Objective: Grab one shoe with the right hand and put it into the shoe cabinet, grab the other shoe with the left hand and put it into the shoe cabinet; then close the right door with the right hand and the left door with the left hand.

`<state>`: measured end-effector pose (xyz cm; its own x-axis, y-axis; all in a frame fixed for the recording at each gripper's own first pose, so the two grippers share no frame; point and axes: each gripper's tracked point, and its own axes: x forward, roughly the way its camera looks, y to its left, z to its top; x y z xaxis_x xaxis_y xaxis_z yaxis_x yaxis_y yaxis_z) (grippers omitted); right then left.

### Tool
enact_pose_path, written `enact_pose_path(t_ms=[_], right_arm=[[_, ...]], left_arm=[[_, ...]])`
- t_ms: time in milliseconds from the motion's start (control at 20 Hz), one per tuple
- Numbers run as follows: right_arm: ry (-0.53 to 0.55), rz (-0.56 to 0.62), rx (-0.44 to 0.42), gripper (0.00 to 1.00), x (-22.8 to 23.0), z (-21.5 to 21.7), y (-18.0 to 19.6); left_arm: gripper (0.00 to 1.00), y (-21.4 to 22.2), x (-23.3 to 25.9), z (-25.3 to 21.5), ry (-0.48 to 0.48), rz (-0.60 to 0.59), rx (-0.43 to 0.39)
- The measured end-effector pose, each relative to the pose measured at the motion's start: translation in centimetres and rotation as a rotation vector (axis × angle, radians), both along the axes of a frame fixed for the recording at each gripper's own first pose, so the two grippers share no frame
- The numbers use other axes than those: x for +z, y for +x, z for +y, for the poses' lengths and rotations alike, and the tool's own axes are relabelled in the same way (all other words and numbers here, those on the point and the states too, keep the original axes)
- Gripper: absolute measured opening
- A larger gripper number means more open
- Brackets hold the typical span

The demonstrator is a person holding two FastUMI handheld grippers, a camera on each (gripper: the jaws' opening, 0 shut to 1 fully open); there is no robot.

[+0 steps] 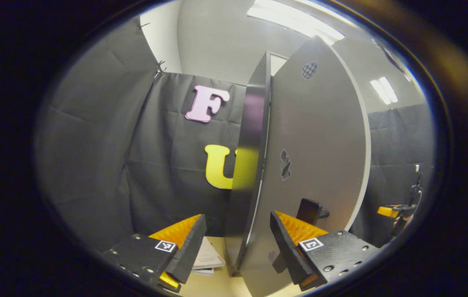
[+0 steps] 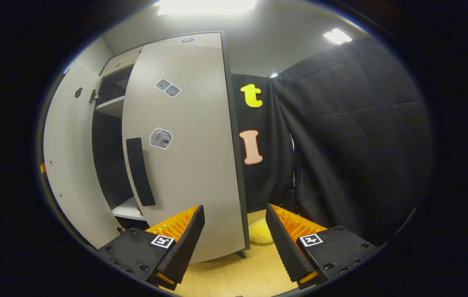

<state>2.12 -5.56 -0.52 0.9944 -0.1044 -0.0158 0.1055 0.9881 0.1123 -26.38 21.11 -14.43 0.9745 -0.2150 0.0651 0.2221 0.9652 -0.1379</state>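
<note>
Left hand-held gripper [image 1: 234, 243], bottom centre of left gripper view: fingers wide apart, nothing held, straddling edge of left door [image 1: 316, 165], door ajar. Right hand-held gripper [image 2: 234, 239], bottom centre of right gripper view: fingers wide apart, empty, before right door [image 2: 184, 156], nearly shut. Shoe cabinet [image 2: 112, 107] interior at left of frame; shoes not made out. Judged: stowing likely done; both doors left to close fully.

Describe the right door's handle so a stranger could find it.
Start at the tall pale cabinet and its right door, nearly shut. The handle is the long dark upright bar near that door's left edge, below the small stickers.
</note>
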Motion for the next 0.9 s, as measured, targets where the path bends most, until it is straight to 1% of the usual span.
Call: enact_pose_path(t_ms=[50,100,200,250,300,350,500,600,650,700,800,850,900], right_arm=[[-0.002,-0.002,-0.004,0.95,0.1,0.0,0.0],[-0.005,-0.001,-0.007,0.94,0.0,0.0,-0.1],[-0.004,0.007,-0.008,0.95,-0.4,0.2,-0.3],[0.001,0.011,-0.008,0.95,-0.5,0.4,-0.5],[0.007,0.017,-0.008,0.94,-0.8,0.4,-0.7],[0.012,0.023,-0.009,0.94,-1.1,0.5,-0.9],[0.016,0.034,-0.017,0.95,-1.5,0.3,-1.4],[0.019,0.038,-0.029,0.95,-1.6,-0.1,-1.8],[0.024,0.037,-0.037,0.95,-1.7,-0.3,-1.9],[0.029,0.034,-0.045,0.95,-1.6,-0.5,-2.0],[0.038,0.024,-0.068,0.95,-1.4,-1.1,-2.2],[0.042,0.018,-0.08,0.95,-1.2,-1.5,-2.5],[0.044,0.009,-0.09,0.94,-0.8,-1.9,-2.7]], left_arm=[[1.0,0.1,0.2,-0.7,0.008,-0.003,-0.013],[0.92,0.1,0.3,-1.6,0.022,-0.003,-0.029],[0.92,0.4,0.6,-3.6,0.048,-0.008,-0.055],[1.0,0.6,0.8,-4.6,0.058,-0.014,-0.064],[0.96,0.9,1.0,-5.5,0.059,-0.021,-0.068],[0.93,1.1,1.2,-6.3,0.049,-0.026,-0.071],[0.92,1.4,0.5,-8.9,-0.002,-0.022,-0.094],[0.91,2.4,0.1,-11.1,-0.027,-0.011,-0.127],[0.91,3.1,-0.2,-12.3,-0.025,-0.003,-0.144],[0.95,3.9,-0.7,-13.7,-0.021,0.004,-0.161],[0.87,5.2,-1.9,-16.4,-0.039,0.027,-0.196],[0.91,5.5,-2.2,-17.6,-0.062,0.036,-0.206],[0.91,5.6,-2.3,-18.1,-0.081,0.037,-0.198]])
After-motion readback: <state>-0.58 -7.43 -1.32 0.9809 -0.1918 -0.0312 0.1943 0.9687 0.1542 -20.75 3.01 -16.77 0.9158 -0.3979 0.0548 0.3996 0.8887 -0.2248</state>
